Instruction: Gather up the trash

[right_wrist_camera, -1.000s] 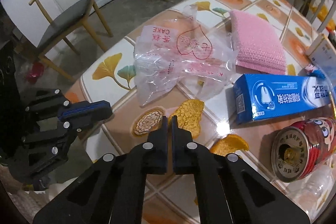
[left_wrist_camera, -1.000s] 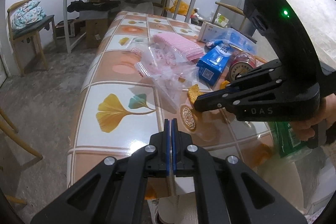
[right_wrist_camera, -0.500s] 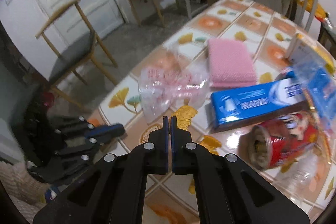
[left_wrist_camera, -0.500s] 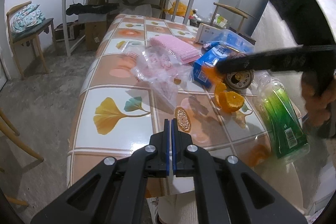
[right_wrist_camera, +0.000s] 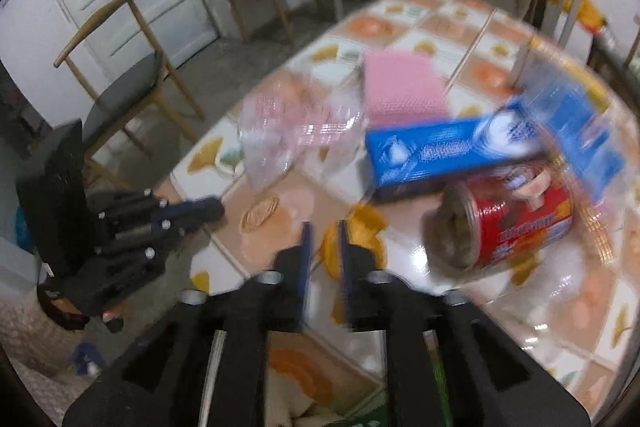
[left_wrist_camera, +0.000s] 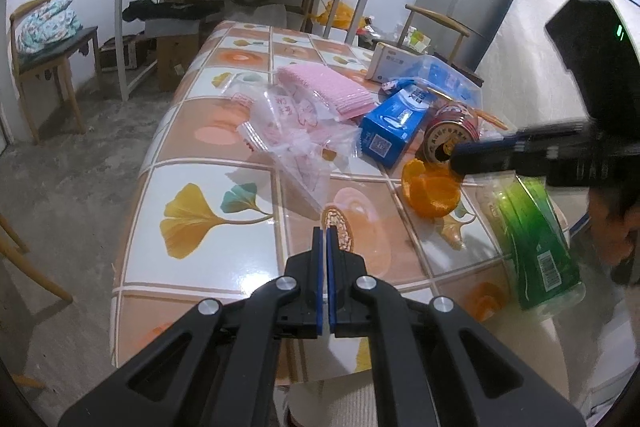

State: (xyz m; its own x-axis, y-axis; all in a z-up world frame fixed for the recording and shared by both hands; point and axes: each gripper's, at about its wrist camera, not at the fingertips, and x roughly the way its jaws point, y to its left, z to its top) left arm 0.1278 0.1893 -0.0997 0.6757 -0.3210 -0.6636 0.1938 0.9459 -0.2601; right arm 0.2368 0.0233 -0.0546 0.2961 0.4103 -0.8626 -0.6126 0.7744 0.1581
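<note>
Tiled table (left_wrist_camera: 208, 163) edge under pinched-together left gripper (left_wrist_camera: 325, 247) jaws; right gripper (right_wrist_camera: 323, 247) jaws parted above orange peel (right_wrist_camera: 352, 239).

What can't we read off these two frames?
- Right wrist view: motion blur smears the red can and blue box; labels unreadable.
- Same view: right tongs stand slightly apart around the orange peel; blur hides whether they touch it.
- Left wrist view: the right tongs' blurred body covers part of the can's mouth and the green bottle top.
- Left tongs shut, nothing visible between them.
</note>
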